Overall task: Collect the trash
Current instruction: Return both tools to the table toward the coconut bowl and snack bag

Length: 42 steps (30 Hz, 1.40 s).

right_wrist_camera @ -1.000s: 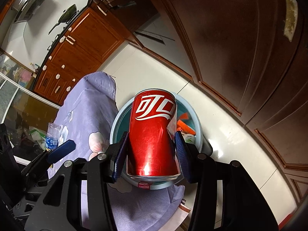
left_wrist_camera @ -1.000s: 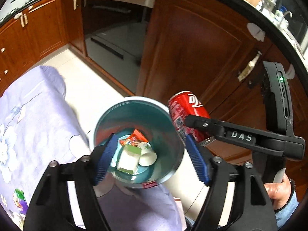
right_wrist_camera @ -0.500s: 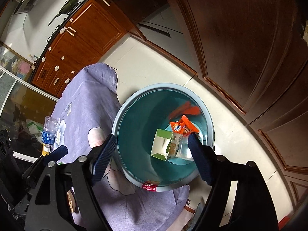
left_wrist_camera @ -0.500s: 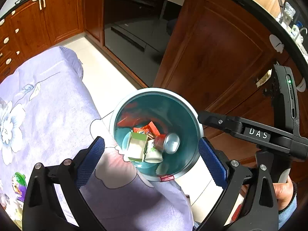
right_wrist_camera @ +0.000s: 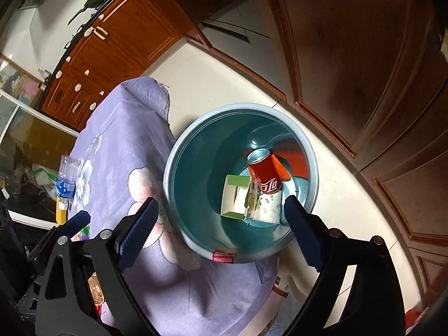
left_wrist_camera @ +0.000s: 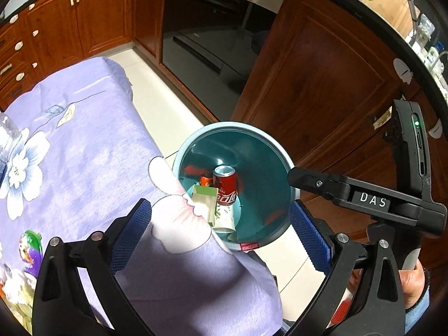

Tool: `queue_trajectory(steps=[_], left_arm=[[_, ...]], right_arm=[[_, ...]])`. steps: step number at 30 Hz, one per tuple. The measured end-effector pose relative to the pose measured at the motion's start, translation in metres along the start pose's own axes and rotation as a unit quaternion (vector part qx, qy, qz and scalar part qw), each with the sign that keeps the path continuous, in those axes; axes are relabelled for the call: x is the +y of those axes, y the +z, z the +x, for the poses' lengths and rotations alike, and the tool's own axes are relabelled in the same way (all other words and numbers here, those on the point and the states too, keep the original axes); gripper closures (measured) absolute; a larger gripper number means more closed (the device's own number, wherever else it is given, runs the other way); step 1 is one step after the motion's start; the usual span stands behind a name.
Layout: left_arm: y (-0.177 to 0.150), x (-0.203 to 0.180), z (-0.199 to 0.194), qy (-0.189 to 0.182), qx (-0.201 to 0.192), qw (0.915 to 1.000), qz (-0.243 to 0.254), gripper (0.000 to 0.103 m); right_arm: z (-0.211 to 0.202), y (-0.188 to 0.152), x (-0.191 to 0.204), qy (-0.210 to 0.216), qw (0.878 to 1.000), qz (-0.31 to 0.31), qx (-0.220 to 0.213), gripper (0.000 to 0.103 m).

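Note:
A teal trash bin (left_wrist_camera: 268,168) (right_wrist_camera: 196,168) stands on the floor beside the table. Inside lie a red cola can (left_wrist_camera: 225,184) (right_wrist_camera: 264,173), a green-and-white carton (left_wrist_camera: 204,196) (right_wrist_camera: 235,198), a white paper cup (left_wrist_camera: 224,218) (right_wrist_camera: 267,208) and an orange wrapper (left_wrist_camera: 205,180) (right_wrist_camera: 280,166). My left gripper (left_wrist_camera: 221,229) is open and empty above the table edge and bin. My right gripper (right_wrist_camera: 221,229) is open and empty above the bin; it also shows in the left wrist view (left_wrist_camera: 347,193).
The table has a purple flowered cloth (left_wrist_camera: 84,145) (right_wrist_camera: 123,128). A plastic water bottle (right_wrist_camera: 65,182) and a small green-purple packet (left_wrist_camera: 29,252) lie on it. Brown wooden cabinets (left_wrist_camera: 316,84) (right_wrist_camera: 364,56) and an oven (left_wrist_camera: 212,28) stand beyond the tiled floor (right_wrist_camera: 224,78).
A second ago my right gripper held the cola can above the bin. It opened and the can dropped into the bin. Both grippers have pulled back and up.

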<state>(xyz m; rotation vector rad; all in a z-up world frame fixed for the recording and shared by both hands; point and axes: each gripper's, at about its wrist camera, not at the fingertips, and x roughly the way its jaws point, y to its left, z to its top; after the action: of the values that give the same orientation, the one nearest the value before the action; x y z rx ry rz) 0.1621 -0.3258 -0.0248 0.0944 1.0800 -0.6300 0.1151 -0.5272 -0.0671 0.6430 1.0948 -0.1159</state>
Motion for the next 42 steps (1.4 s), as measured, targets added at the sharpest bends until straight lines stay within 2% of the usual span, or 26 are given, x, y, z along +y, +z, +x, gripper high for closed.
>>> queue_trajectory(steps=[11, 19, 28, 36, 42], left_arm=[[-0.031, 0.027, -0.048, 0.017, -0.022, 0.9995, -0.012, 0.004], [-0.077, 0.074, -0.099, 0.046, -0.038, 0.9980, -0.019, 0.004], [-0.132, 0.140, -0.142, 0.064, -0.051, 0.9947, -0.062, 0.004], [-0.180, 0.180, -0.159, 0.073, -0.043, 0.9942, -0.067, 0.004], [-0.222, 0.213, -0.157, 0.092, -0.015, 0.9919, -0.086, 0.004]], right_arm=[[-0.014, -0.028, 0.038, 0.015, 1.000, -0.020, 0.006, 0.014], [-0.017, -0.070, 0.092, 0.035, 0.997, -0.059, 0.020, 0.014], [-0.003, -0.127, 0.156, 0.044, 0.993, -0.100, 0.054, 0.014], [0.016, -0.166, 0.190, 0.034, 0.987, -0.123, 0.093, 0.014], [0.022, -0.182, 0.208, 0.027, 0.983, -0.145, 0.106, 0.014]])
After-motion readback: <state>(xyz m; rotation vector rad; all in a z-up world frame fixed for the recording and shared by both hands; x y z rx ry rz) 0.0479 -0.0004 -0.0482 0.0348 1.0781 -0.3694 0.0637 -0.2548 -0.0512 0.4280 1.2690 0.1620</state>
